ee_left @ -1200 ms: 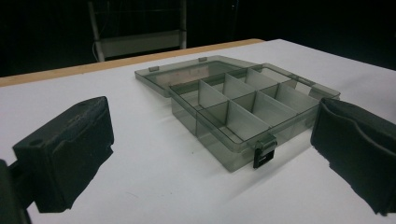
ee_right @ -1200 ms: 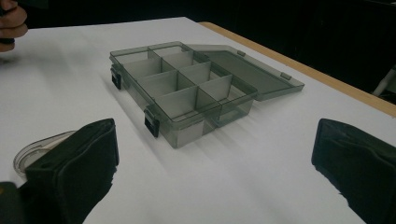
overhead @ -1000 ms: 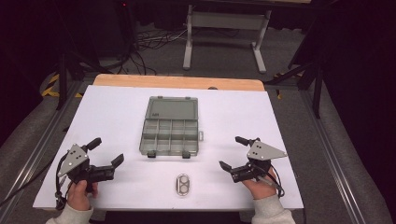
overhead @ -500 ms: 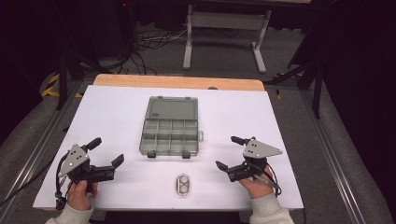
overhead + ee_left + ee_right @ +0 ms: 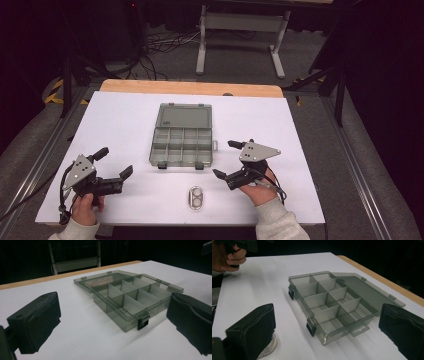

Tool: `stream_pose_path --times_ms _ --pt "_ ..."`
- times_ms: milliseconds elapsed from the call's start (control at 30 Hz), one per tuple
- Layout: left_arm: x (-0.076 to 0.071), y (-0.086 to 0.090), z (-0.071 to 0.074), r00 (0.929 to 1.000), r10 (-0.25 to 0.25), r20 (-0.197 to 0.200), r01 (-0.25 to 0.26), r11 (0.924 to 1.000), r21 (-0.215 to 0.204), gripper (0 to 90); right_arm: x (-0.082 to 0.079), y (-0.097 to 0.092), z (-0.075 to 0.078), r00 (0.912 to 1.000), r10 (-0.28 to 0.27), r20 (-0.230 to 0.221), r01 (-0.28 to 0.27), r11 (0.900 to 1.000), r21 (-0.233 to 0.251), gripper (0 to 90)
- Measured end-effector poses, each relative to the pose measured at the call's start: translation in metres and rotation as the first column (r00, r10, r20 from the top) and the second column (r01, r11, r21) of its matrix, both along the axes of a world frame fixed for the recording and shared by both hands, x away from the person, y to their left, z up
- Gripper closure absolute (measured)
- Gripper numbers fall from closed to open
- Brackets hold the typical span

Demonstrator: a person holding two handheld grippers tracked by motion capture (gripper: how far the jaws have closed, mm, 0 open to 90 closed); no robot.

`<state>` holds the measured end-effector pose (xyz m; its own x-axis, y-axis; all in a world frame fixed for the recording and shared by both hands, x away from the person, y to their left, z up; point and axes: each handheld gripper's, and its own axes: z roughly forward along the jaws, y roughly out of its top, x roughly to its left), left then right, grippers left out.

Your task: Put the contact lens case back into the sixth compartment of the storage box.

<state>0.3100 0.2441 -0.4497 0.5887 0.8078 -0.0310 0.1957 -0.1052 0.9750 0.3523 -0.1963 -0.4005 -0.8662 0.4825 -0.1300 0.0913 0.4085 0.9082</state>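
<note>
1. Right hand-held gripper [image 5: 223,160] edged leftward toward organiser box [image 5: 182,135] mid-desk [image 5: 125,115]; jaws wide apart, empty
2. Left hand-held gripper [image 5: 114,162] unmoved, jaws wide, empty
3. Likely reach beginning: box or small metal ring piece [image 5: 196,197] at near edge

Open compartment box [image 5: 130,298] between spread jaws

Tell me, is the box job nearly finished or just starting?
Just starting, it seems. Done: the smoky clear plastic compartment box lies open, lid flat behind it, and the compartments look bare. In hand: nothing; the left gripper and right gripper are both open beside the box. Left: the small silver oval metal piece lies untouched on the white table, probably the next thing to pick up.
</note>
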Motion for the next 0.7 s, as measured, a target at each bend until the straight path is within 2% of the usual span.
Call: stream_pose_path --times_ms 367,700 --pt "0.0 0.0 0.001 1.0 -0.001 0.004 0.001 1.0 0.003 0.1 0.007 0.026 0.005 0.9981 0.062 0.007 -0.062 0.9978 -0.024 1.4" --pt "-0.001 0.0 0.001 1.0 0.0 0.006 0.0 1.0 0.005 0.1 0.014 0.039 0.006 0.9967 0.08 -0.011 -0.08 0.9963 -0.031 0.8"
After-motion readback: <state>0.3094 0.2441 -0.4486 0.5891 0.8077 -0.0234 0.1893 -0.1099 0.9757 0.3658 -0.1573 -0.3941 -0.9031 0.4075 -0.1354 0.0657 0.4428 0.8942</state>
